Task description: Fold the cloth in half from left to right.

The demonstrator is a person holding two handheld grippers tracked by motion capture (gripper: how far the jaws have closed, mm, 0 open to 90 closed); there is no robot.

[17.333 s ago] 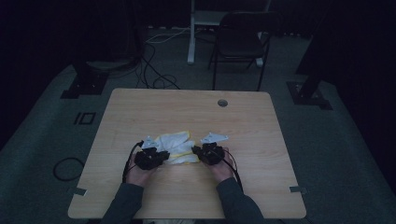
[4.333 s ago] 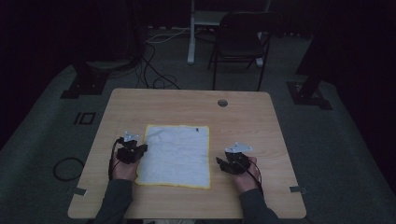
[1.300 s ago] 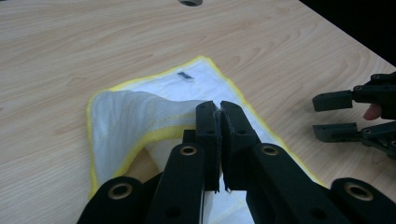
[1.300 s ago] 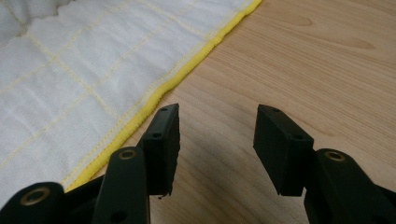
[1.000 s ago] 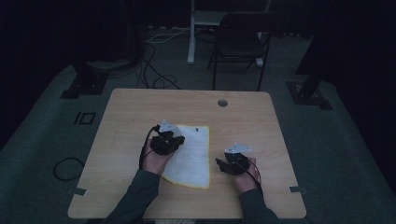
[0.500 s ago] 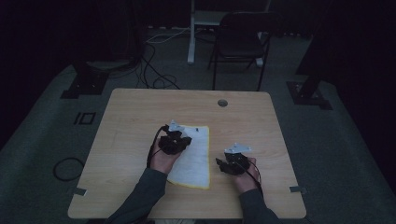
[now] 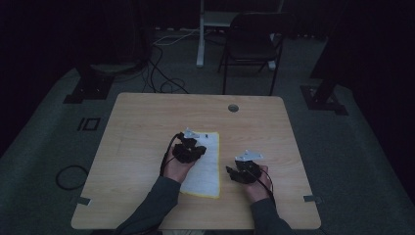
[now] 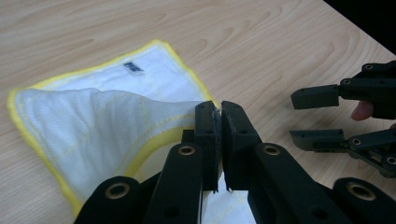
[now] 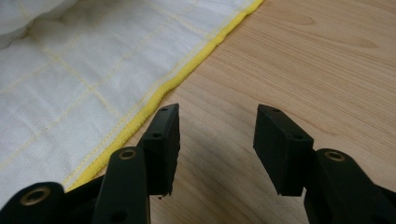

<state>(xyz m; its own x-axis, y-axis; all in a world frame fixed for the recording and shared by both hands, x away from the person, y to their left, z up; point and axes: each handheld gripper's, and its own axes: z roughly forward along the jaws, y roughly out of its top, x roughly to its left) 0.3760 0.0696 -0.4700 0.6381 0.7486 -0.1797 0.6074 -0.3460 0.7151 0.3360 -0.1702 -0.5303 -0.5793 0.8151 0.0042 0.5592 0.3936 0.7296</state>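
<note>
A white cloth [image 7: 208, 169] with a yellow hem lies on the wooden table [image 7: 142, 127], its left part folded over toward the right. My left gripper [image 7: 200, 149] is above it, shut on the hemmed edge [image 8: 159, 140] of the cloth [image 8: 93, 130], which drapes from the jaws of the left gripper [image 8: 220, 112]. A small dark label [image 8: 133, 68] shows near the far hem. My right gripper [image 7: 229, 171] rests just right of the cloth, open with nothing between its fingers. In the right gripper view the gripper [image 9: 217, 121] stands over bare wood beside the yellow hem [image 9: 163, 91].
The table has a round cable hole [image 7: 233, 107] near its far edge. A dark chair [image 7: 252, 46] and a white post [image 7: 200, 34] stand behind it, with cables [image 7: 161, 73] on the floor. The right gripper [image 8: 294, 116] shows at the right of the left gripper view.
My left gripper has carried the cloth's edge to the right and slightly down, so the cloth now shows narrower. The right gripper has stayed in place.
</note>
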